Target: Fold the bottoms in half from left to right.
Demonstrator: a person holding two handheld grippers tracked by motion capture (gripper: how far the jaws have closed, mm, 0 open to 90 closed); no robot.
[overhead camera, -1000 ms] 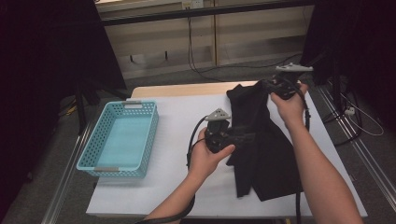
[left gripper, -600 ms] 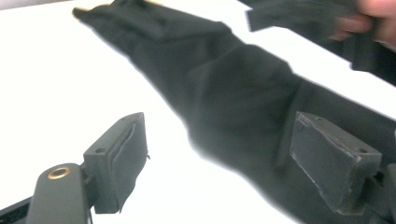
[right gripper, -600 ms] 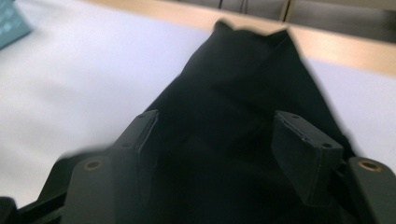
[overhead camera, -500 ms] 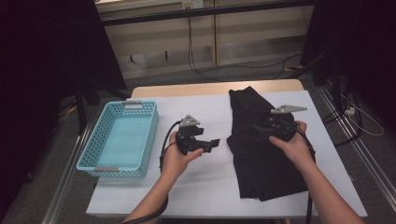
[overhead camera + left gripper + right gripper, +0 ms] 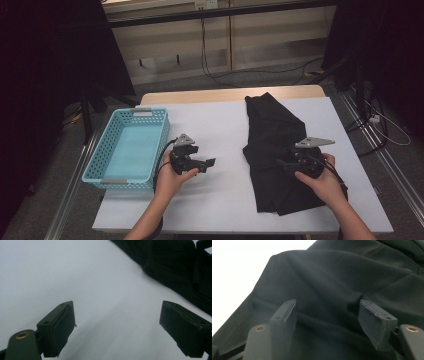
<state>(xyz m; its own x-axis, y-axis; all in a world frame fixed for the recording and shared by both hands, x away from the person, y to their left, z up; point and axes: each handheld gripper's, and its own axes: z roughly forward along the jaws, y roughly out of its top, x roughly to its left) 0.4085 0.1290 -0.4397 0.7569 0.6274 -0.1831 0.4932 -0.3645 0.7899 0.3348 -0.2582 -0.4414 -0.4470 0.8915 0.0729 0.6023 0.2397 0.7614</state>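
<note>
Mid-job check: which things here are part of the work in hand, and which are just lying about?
In the job:
- black garment, lying on the table
- right tongs, open over it
- left tongs, open above the white table

Lying about:
- blue basket, empty
- floor cables

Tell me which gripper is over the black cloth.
The right gripper: its open jaws hang above the black cloth. The left gripper is over bare white table.

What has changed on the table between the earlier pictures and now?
Both grippers let go of the black garment, their jaws opening, and came down toward the person: left gripper over the bare white table, right gripper over the garment, which now lies flat. The blue basket stayed.
</note>
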